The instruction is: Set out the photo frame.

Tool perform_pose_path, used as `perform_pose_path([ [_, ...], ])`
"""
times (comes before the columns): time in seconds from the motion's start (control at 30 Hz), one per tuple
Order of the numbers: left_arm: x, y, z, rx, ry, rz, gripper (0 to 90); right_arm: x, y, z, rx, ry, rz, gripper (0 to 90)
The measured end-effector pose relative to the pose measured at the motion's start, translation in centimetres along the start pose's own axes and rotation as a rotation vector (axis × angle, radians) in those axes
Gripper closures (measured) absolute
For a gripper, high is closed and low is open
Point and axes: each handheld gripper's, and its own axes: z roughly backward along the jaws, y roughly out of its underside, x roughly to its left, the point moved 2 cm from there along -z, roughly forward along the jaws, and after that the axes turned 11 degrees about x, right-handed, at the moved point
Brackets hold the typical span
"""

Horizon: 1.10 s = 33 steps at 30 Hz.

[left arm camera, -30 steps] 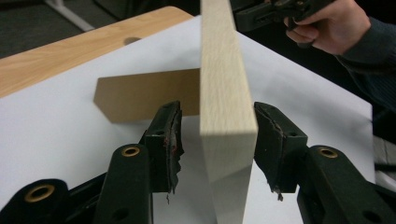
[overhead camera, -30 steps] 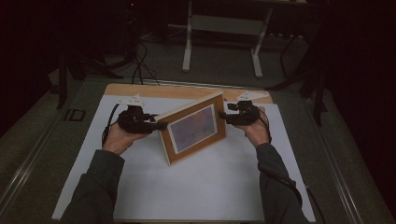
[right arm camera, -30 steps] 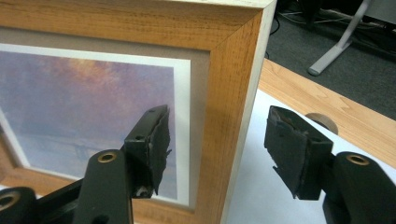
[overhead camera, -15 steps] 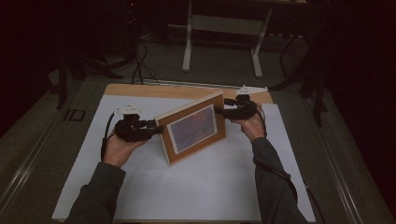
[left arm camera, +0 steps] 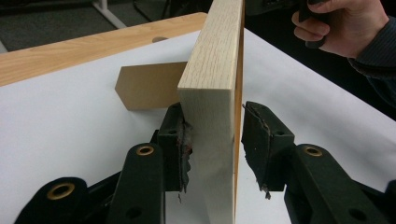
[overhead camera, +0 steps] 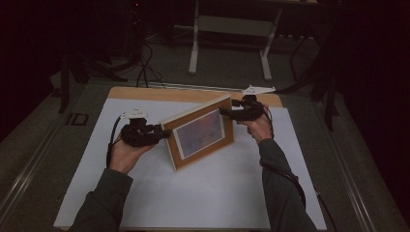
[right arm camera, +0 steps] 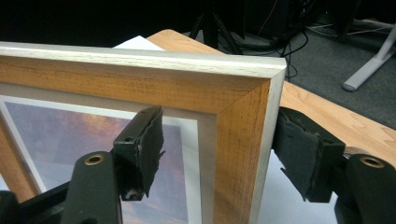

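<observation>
A wooden picture frame (overhead camera: pixel 200 135) stands tilted back on the white sheet, showing a reddish print. Its cardboard easel leg (left arm camera: pixel 149 86) props it from behind. My left gripper (overhead camera: pixel 162 133) is at the frame's left edge (left arm camera: pixel 215 56). There its jaws straddle the wood (left arm camera: pixel 212 135), one pad touching the back and a thin gap at the front pad (left arm camera: pixel 261 140). My right gripper (overhead camera: pixel 225 112) is at the upper right corner (right arm camera: pixel 140 79), open (right arm camera: pixel 219 144), with one pad (right arm camera: pixel 147 144) before the print and the other behind.
The white sheet (overhead camera: pixel 217 193) covers most of a wooden tabletop (overhead camera: pixel 169 94), whose bare strip shows at the far edge. Beyond it are a table's metal legs (overhead camera: pixel 196 43) and cables on a dark floor. The person's right hand (left arm camera: pixel 345 23) shows past the frame.
The frame has stayed put. My left gripper has slid down its left edge towards me, and my right gripper has moved up a little to the top right corner.
</observation>
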Motion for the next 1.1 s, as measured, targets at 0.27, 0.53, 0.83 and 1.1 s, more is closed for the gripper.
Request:
perform_pose_path([
  [0.27, 0.06, -0.14, -0.06, 0.001, 0.003, 0.01, 64.5, -0.01, -0.18, -0.64, 0.014, -0.001, -0.006, 29.9],
  [0.53, 0.04, -0.2, -0.07, 0.011, -0.009, 0.005, 67.0, -0.02, -0.33, -0.96, 0.018, -0.023, -0.02, 27.9],
  [0.83, -0.13, -0.31, -0.17, 0.019, -0.015, -0.003, 68.8, -0.37, -0.21, -1.07, 0.007, -0.048, -0.052, 27.8],
  [1.1, -0.19, -0.38, -0.19, 0.026, -0.023, -0.007, 68.9, -0.51, -0.12, -0.96, 0.014, -0.049, -0.042, 30.8],
])
